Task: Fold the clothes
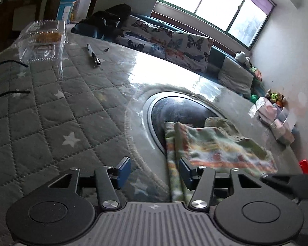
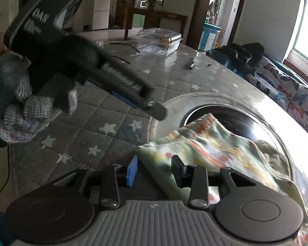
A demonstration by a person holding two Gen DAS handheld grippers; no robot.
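Left wrist – claw (image 1: 154, 172) agape, cloth (image 1: 211, 143) edge beside

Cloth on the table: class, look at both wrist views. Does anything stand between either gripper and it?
Nothing visible does. The cloth lies right at the open jaws of the left gripper and the right gripper. The pen and clear box sit far off across the table.

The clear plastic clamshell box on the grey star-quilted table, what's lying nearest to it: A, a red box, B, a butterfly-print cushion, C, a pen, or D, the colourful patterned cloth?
C: the pen lies just beside the clear plastic clamshell box, while the colourful patterned cloth sits farther off by the dark round inset.
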